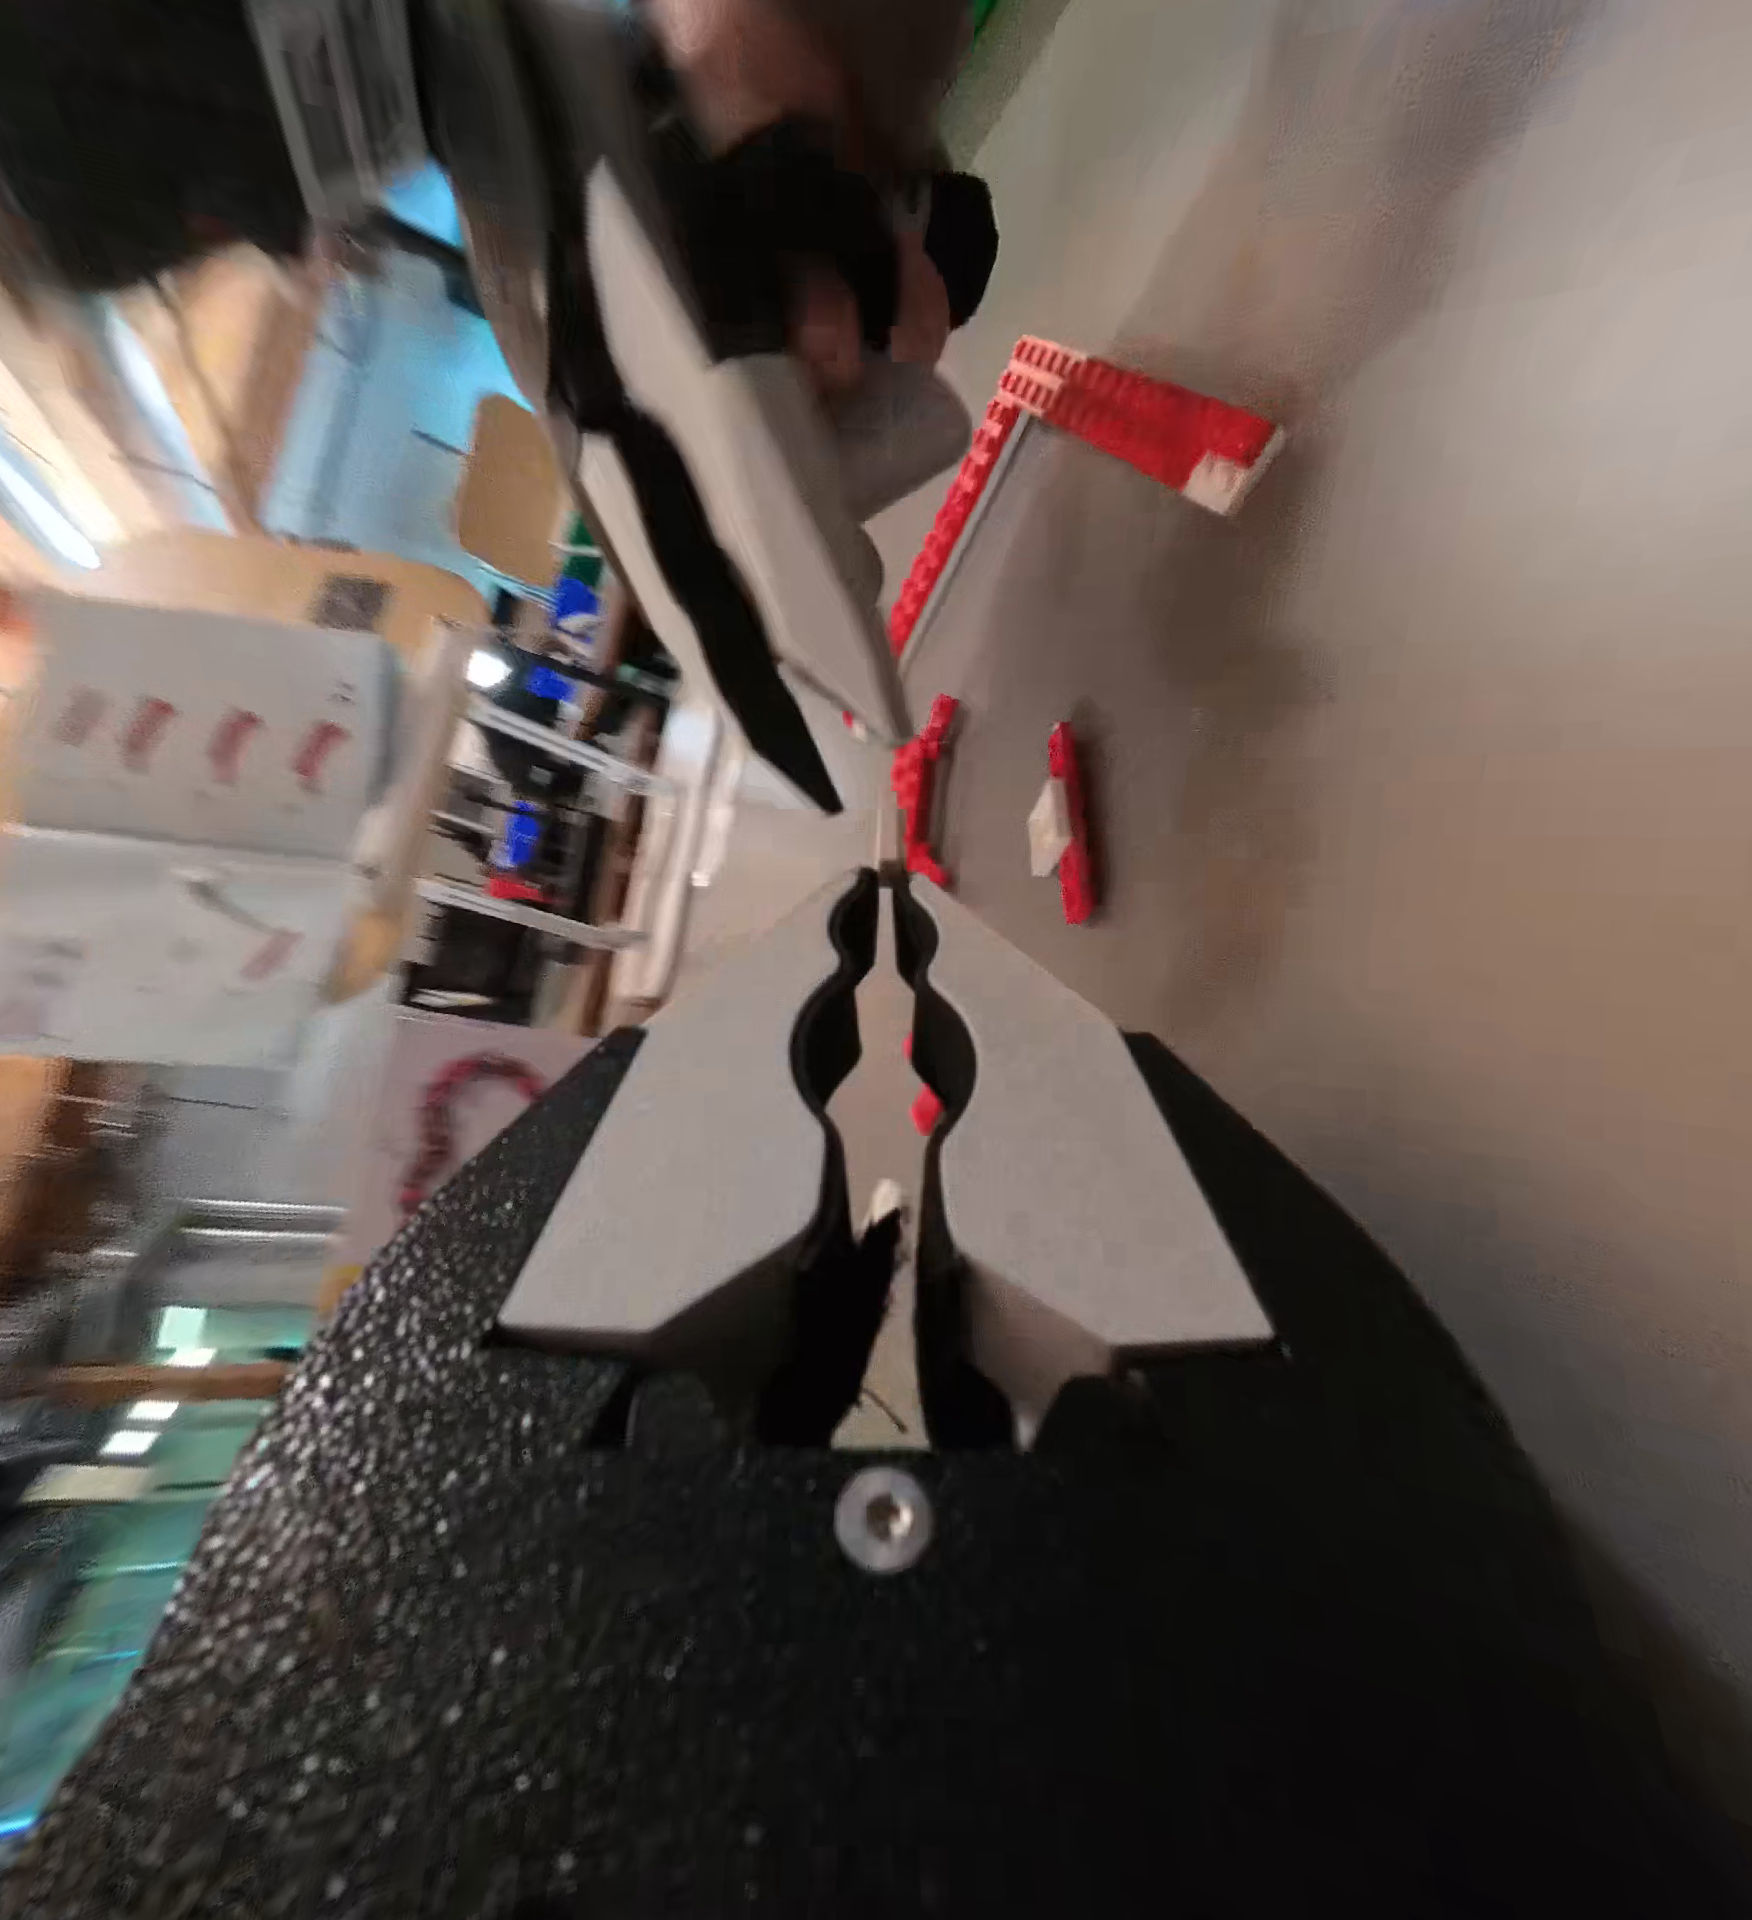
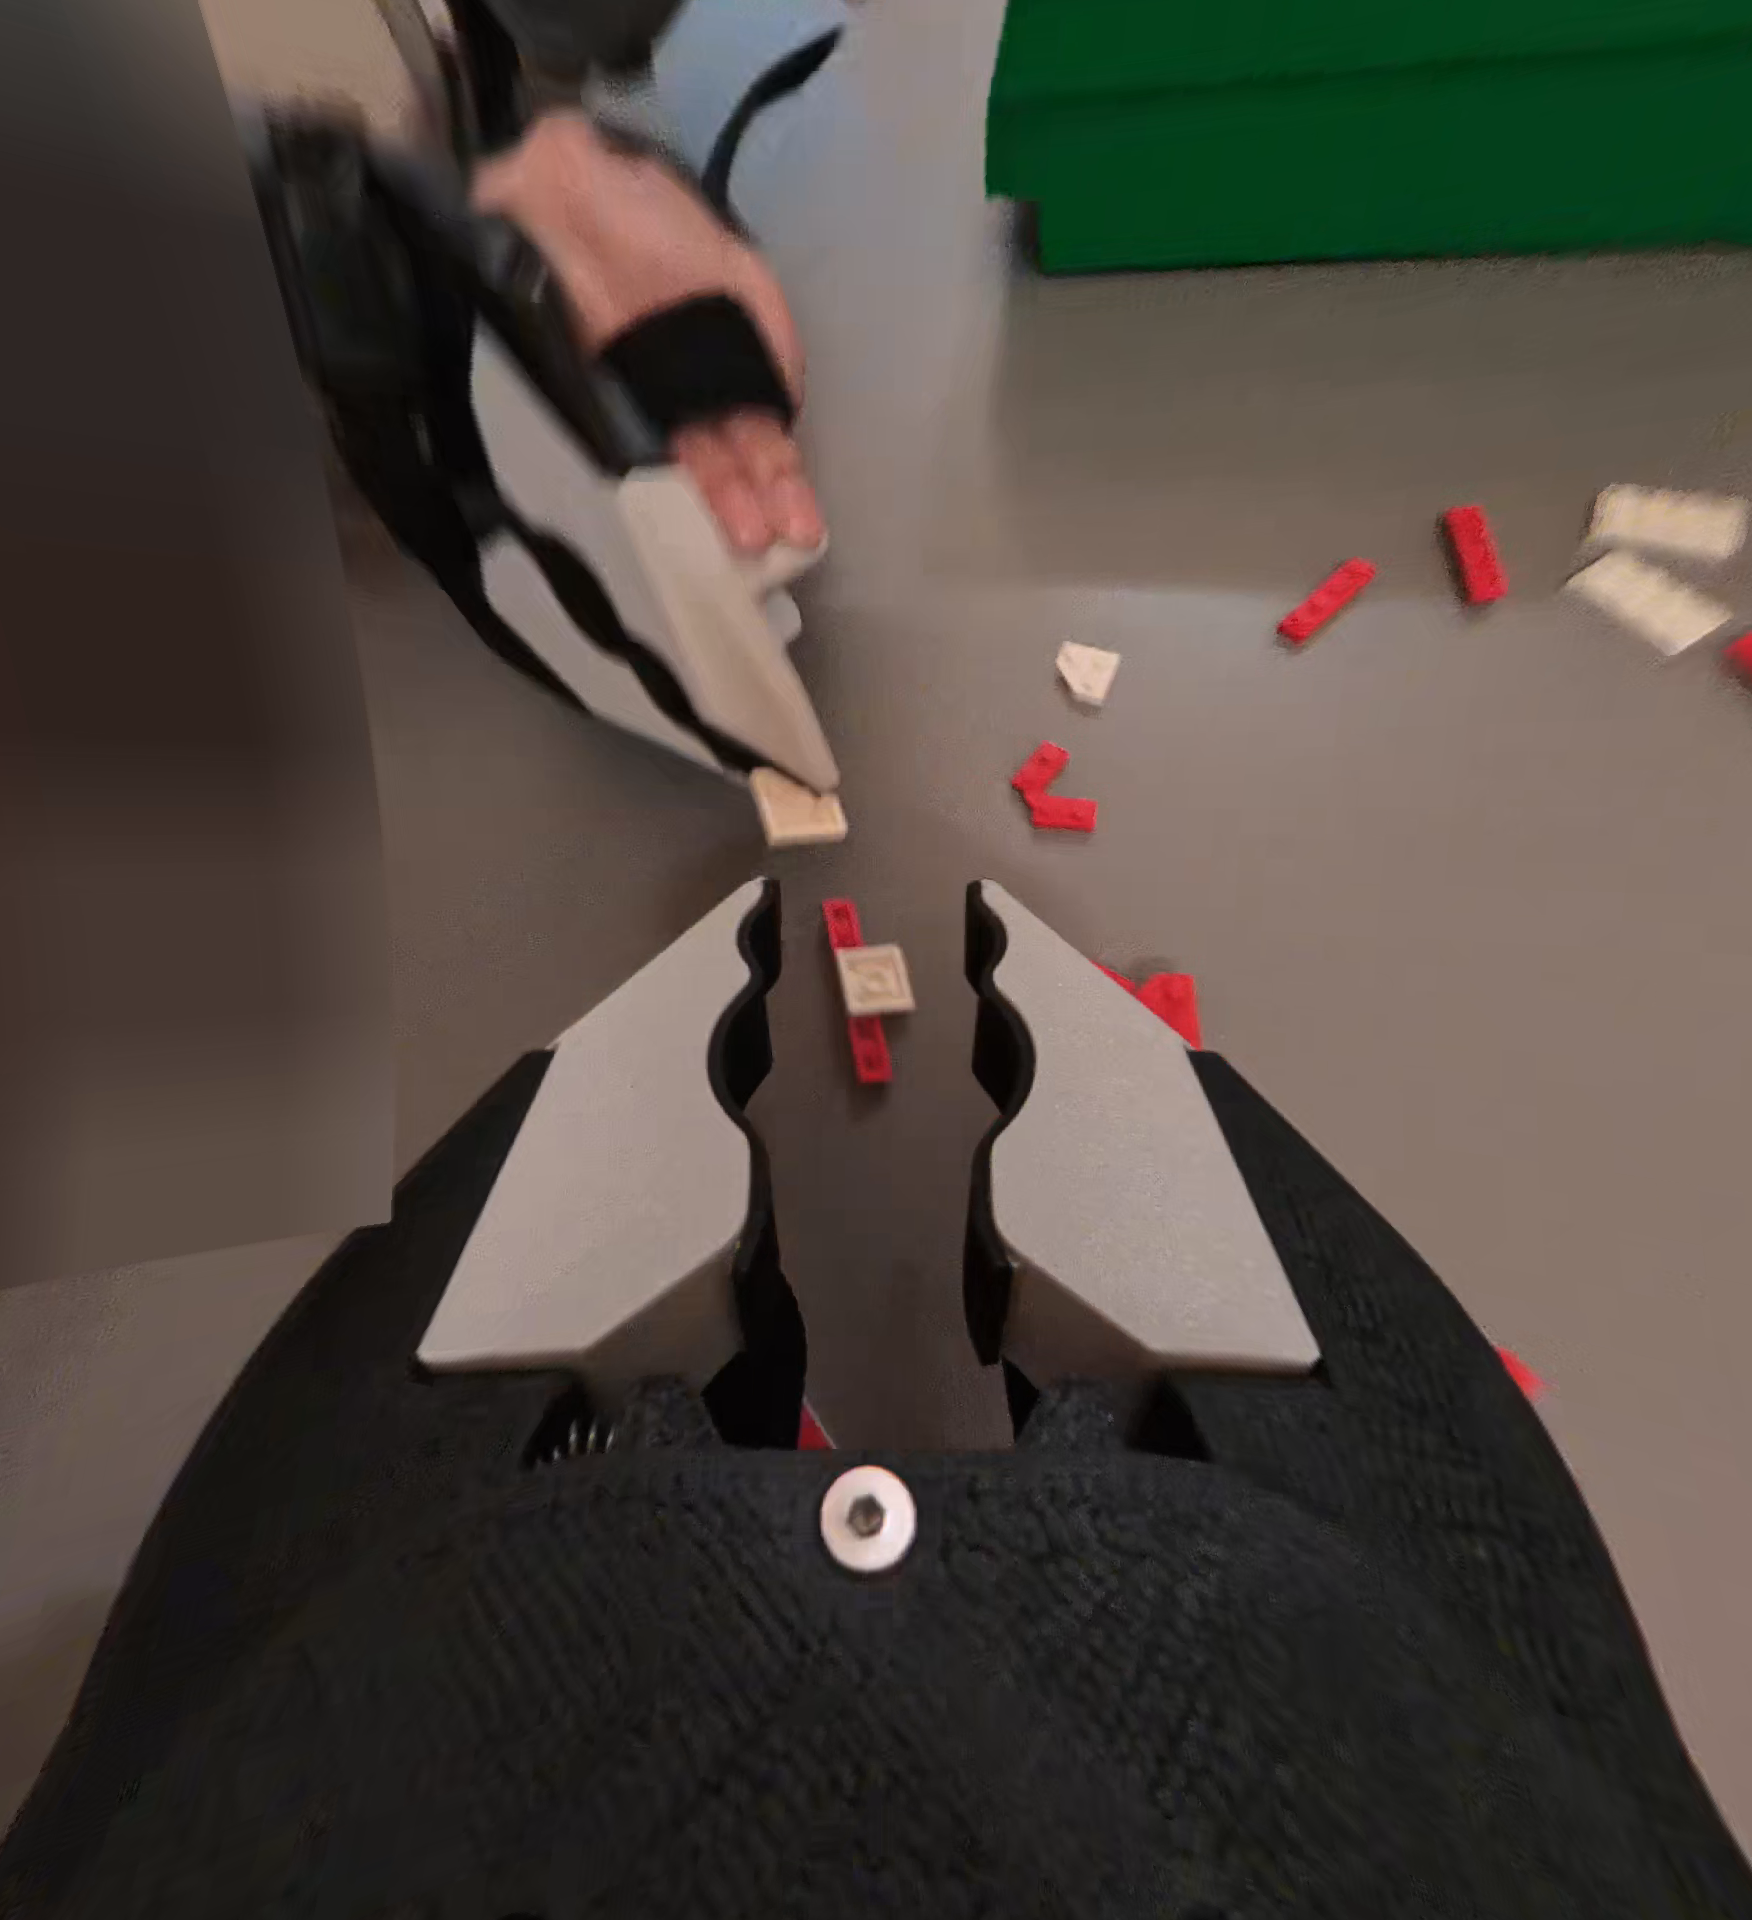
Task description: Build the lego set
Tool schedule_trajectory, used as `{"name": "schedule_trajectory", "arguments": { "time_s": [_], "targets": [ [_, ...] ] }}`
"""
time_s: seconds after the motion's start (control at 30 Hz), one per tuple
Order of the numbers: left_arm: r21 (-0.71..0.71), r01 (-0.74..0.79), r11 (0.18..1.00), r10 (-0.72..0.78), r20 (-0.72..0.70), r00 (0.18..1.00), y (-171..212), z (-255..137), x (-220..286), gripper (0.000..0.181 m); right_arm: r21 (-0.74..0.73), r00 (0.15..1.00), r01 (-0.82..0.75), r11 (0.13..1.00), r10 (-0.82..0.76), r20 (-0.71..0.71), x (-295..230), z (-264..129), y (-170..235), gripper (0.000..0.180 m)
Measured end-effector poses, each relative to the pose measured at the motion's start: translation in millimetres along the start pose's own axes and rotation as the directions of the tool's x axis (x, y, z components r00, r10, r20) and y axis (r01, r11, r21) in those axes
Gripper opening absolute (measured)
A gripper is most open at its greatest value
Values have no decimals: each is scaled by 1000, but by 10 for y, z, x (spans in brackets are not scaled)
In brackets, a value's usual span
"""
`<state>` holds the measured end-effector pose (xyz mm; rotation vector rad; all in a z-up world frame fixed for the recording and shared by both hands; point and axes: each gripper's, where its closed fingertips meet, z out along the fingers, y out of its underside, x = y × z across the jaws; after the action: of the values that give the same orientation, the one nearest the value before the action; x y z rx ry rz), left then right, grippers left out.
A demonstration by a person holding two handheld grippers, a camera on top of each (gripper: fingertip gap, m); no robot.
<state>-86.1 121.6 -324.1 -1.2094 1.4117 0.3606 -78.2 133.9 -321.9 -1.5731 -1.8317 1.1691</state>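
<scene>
My left gripper (image 1: 882, 881) is shut on a small white plate (image 1: 888, 831), seen edge-on at its tips. The right wrist view shows it (image 2: 815, 784) holding that white plate (image 2: 799, 812) just above the grey table. My right gripper (image 2: 872, 894) is open and empty. A thin red plate with a white square piece on it (image 2: 874, 982) lies on the table between its fingers. In the left wrist view the right gripper (image 1: 861, 764) hangs above a red piece (image 1: 922, 795). A red L-shaped build with a white end (image 1: 1111, 416) lies farther off.
Loose pieces lie on the table (image 2: 1371, 935): a white wedge (image 2: 1090, 673), a red L-shaped piece (image 2: 1054, 792), red plates (image 2: 1324, 601) and white plates (image 2: 1646, 603). A green box (image 2: 1371, 125) stands at the back. A red strip with a white piece (image 1: 1067, 826) lies to one side.
</scene>
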Motion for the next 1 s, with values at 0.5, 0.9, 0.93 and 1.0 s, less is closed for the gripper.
{"name": "schedule_trajectory", "arguments": {
  "time_s": [0.5, 0.9, 0.93, 1.0],
  "targets": [
    [-125, 333, 935, -354, -248, 902, 170, 129, 207, 1, -306, 834, 463, 832, -526, -167, -28, 191, 429, 23],
    [-138, 284, 949, -313, -306, 899, 180, 141, 302, 1, -321, 799, 505, 801, -575, -176, -41, 204, 408, 13],
    [-136, 286, 948, -315, -307, 898, 176, 140, 300, 1, -310, 801, 505, 806, -571, -180, -48, 200, 381, 13],
    [-130, 293, 947, -319, -302, 898, 166, 139, 286, 1, -265, 810, 502, 823, -555, -189, -78, 194, 294, 12]
  ]
}}
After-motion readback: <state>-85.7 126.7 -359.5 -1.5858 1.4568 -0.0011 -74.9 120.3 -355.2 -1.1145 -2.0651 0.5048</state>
